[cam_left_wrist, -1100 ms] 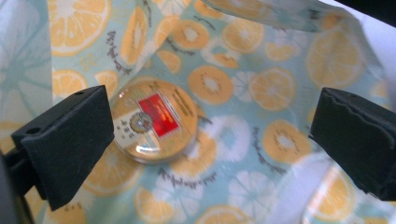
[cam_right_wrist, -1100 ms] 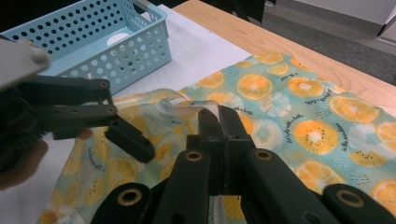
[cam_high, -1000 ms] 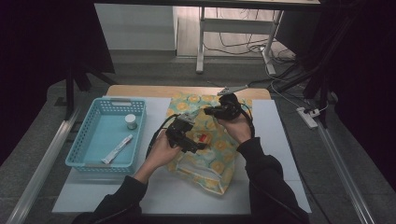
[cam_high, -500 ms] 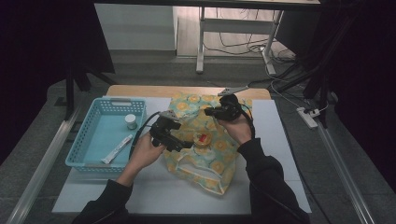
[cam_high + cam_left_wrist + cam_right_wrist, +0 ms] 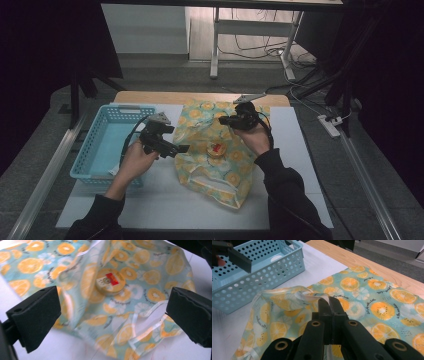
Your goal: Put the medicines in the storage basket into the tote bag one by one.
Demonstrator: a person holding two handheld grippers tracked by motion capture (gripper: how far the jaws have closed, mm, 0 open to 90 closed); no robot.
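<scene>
floor [image 5: 165, 75]: grey, dim
desk frame [image 5: 215, 42]: white legs, behind the table
cables [image 5: 260, 50]: loose on floor
power strip [image 5: 330, 126]: right

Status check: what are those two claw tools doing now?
Right gripper shut on bag rim. Left gripper open beside bag. Round tin inside. Nothing blocking.

The bag [image 5: 215, 155] is thin, soft cloth-like material with a printed orange-slice pattern and a slight sheen. Inside it, the round tin [image 5: 110, 281] looks smooth. Beside the bag, the basket [image 5: 259, 277] is perforated pale-blue plastic. The worktop [image 5: 200, 97] shows light wood under a matt white sheet [image 5: 165, 205].
</scene>
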